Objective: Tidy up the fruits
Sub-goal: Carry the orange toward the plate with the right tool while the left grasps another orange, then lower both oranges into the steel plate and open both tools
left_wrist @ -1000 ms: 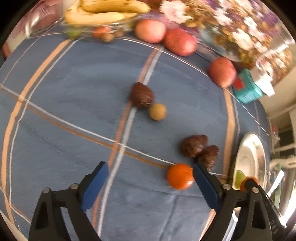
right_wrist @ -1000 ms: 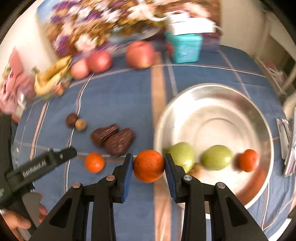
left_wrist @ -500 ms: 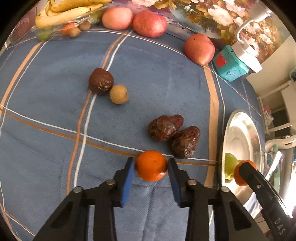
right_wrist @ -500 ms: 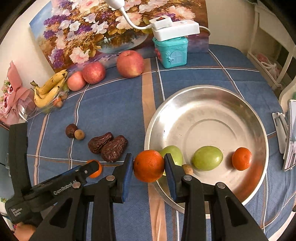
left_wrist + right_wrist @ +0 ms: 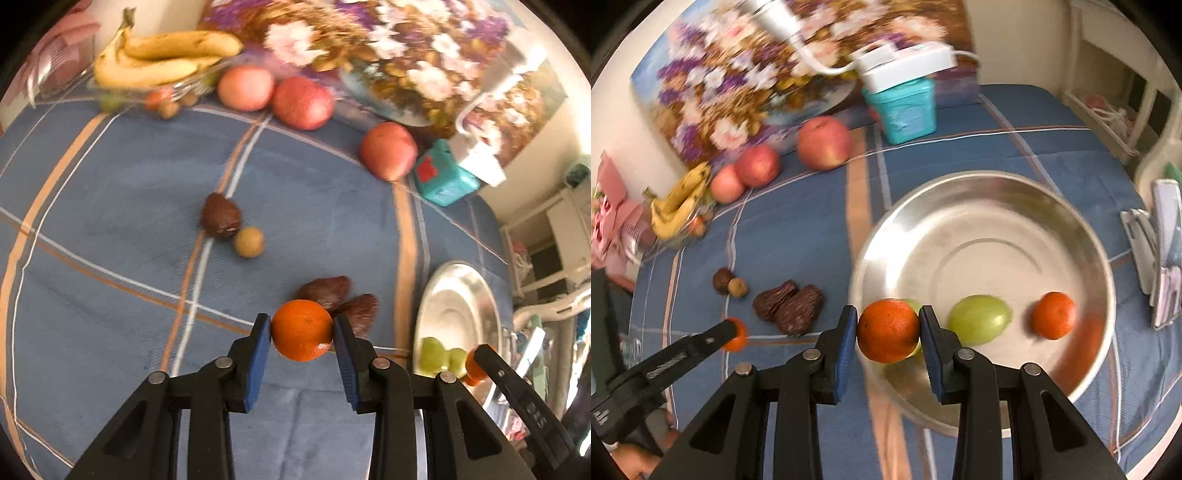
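The left tongs [image 5: 302, 328] are clamped on an orange [image 5: 302, 334], lifted above the blue plaid tabletop [image 5: 110, 184]; the right tongs [image 5: 888, 328] are clamped on a second orange [image 5: 887, 330] over the near rim of the steel bowl [image 5: 990, 206]. In the bowl lie two green fruits [image 5: 979, 319] and a small orange [image 5: 1053, 314], leaving its far half bare. Two dark wrinkled fruits [image 5: 343, 299] sit just beyond the left orange, between it and the bowl. Farther off are a brown fruit [image 5: 220, 220] touching a tan ball [image 5: 249, 242], three apples [image 5: 388, 155], bananas [image 5: 162, 59] and a teal box [image 5: 443, 181] along the far edge. The cloth left of centre lies open.
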